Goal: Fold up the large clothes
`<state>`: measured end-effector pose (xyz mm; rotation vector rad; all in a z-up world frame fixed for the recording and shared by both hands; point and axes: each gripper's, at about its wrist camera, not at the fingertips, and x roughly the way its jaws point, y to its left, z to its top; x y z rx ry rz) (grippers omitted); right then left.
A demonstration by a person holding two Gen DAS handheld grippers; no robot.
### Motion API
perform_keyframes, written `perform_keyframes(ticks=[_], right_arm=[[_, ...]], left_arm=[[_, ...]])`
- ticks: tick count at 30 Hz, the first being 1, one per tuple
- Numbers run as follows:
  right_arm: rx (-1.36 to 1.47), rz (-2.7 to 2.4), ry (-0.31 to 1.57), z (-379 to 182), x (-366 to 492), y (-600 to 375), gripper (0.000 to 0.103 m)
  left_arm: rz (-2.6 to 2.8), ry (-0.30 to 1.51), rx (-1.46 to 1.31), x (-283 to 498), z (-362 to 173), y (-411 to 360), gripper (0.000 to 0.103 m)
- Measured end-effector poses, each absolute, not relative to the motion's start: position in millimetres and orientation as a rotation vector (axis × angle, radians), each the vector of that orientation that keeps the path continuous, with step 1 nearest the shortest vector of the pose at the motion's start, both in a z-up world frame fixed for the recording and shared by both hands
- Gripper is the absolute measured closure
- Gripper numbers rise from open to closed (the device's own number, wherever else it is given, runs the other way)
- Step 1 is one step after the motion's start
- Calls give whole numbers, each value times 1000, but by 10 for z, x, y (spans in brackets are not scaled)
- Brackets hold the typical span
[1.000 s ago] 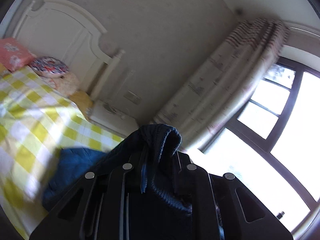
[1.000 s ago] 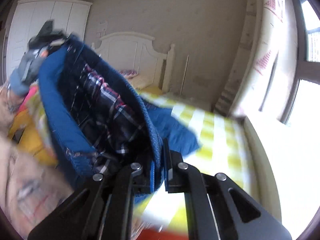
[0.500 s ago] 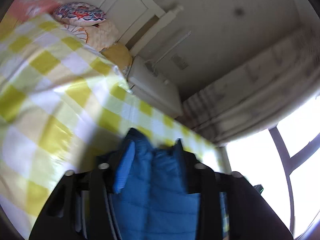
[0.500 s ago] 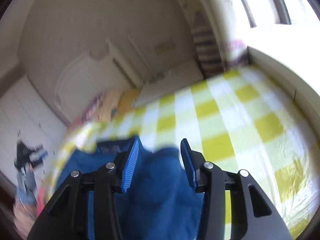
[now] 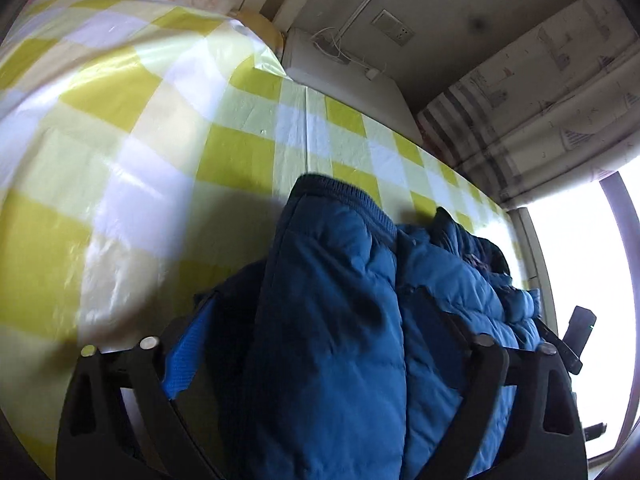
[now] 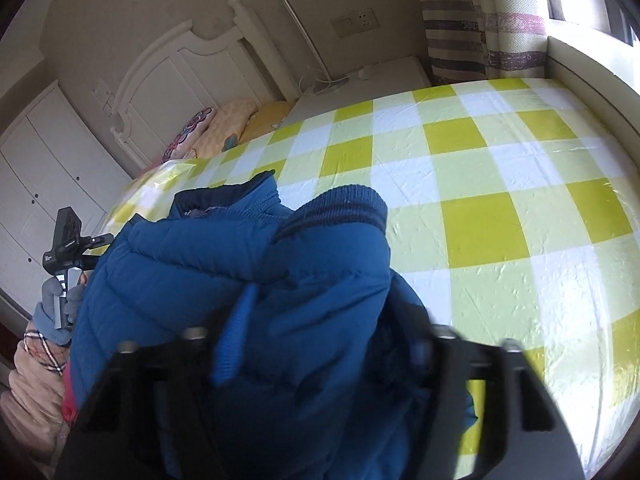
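A blue quilted puffer jacket (image 5: 340, 320) lies bunched on the yellow-and-white checked bed cover (image 5: 120, 128). It also shows in the right wrist view (image 6: 240, 264), with a ribbed cuff on top. My left gripper (image 5: 316, 320) stands open, its jaws wide apart with the jacket heaped between them. My right gripper (image 6: 320, 320) is open too, jaws spread either side of the jacket. The fingertips are hidden by fabric in both views.
The checked bed cover (image 6: 480, 184) stretches away beyond the jacket. Pillows (image 6: 224, 128) lie by the white headboard (image 6: 188, 64). A white nightstand (image 5: 344, 80) and striped curtain (image 5: 540, 92) stand by the window. Other clothes (image 6: 36, 372) are piled at the left.
Both grippers came down from holding the jacket in the air to the bed. Their jaws opened and the jacket now rests on the cover.
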<state>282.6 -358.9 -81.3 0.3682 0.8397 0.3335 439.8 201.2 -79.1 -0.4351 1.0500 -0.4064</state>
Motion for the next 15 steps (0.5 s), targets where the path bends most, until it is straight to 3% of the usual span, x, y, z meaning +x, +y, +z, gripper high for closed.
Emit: perform_keyframes(ticks=[2,3,5,11,15], right_arm=[[369,338,794,-779,2773,-3561,86],[356,337,773,-737,2732,-3531,89],[298,316,728,-609,2579,-3425,95],[246,334,528,89,2062,-3422,96],[226,292,492,289,2157,-3539,96]], left_arm=[[-415,1051,-435,4433,-773,1973,68],[-398,1042,-394,4427,-739,1923,79],[-390,971,-316,4312,-568,1839,90],[-451,798,-243,4090,291,1673,92],[-384,812,-161,4366,380,1458,92]])
